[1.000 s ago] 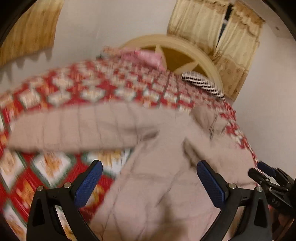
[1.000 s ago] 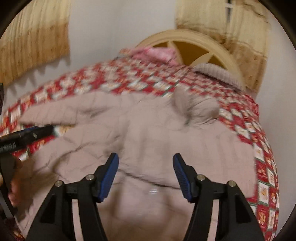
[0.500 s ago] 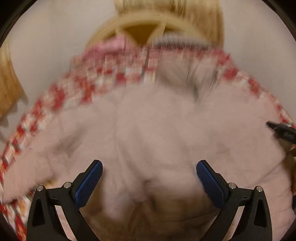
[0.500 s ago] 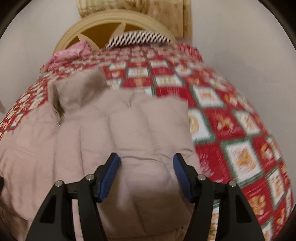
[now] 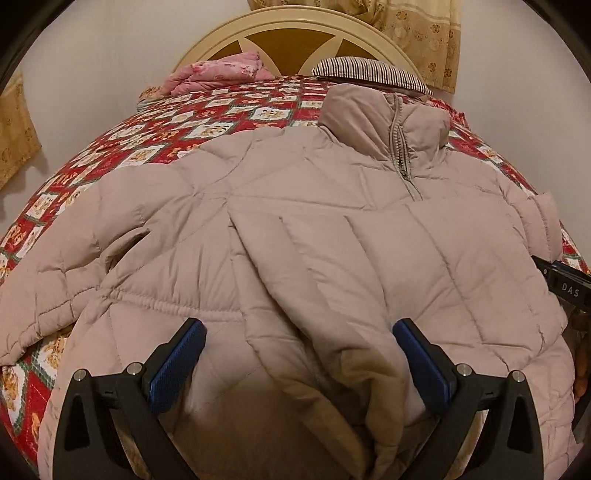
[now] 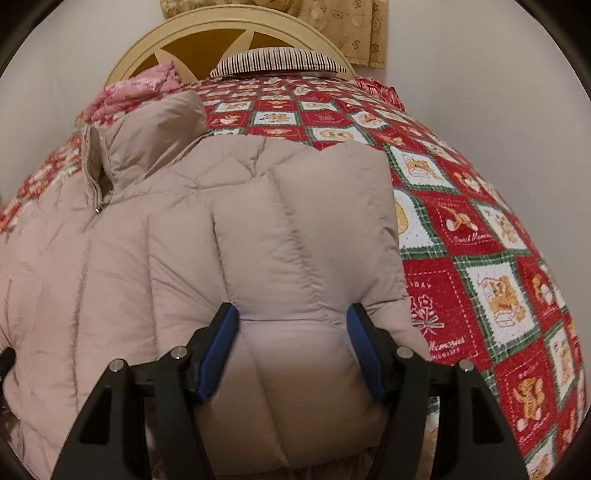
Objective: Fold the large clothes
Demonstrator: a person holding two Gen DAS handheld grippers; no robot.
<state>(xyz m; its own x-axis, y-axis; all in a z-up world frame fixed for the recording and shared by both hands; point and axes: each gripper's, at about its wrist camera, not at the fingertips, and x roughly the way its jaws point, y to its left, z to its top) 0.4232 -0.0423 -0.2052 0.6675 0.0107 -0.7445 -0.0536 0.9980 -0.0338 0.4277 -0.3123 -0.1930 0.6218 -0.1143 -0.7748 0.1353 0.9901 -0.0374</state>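
Observation:
A beige quilted jacket (image 5: 332, 229) lies zipped and face up on the bed, collar (image 5: 384, 114) toward the headboard. One sleeve (image 5: 314, 277) is folded across the body, and its cuff rests between the wide-apart fingers of my open left gripper (image 5: 295, 354) without touching the pads. The other sleeve (image 5: 74, 258) stretches out to the left. In the right wrist view my right gripper (image 6: 291, 343) is shut on a thick padded fold of the jacket (image 6: 295, 240), which is pinched at the pads. One tip of the right gripper (image 5: 565, 284) shows at the right edge.
A red patchwork quilt (image 6: 480, 258) covers the bed. Near the cream headboard (image 5: 288, 33) lie a pink folded cloth (image 5: 221, 74) and a striped pillow (image 5: 369, 70). Walls stand close on both sides, and a curtain (image 5: 424, 29) hangs behind.
Both grippers came down closer to the jacket and rolled level. A sleeve now lies folded across the body. The right view swung to the jacket's right edge, with the padded fold between its fingers.

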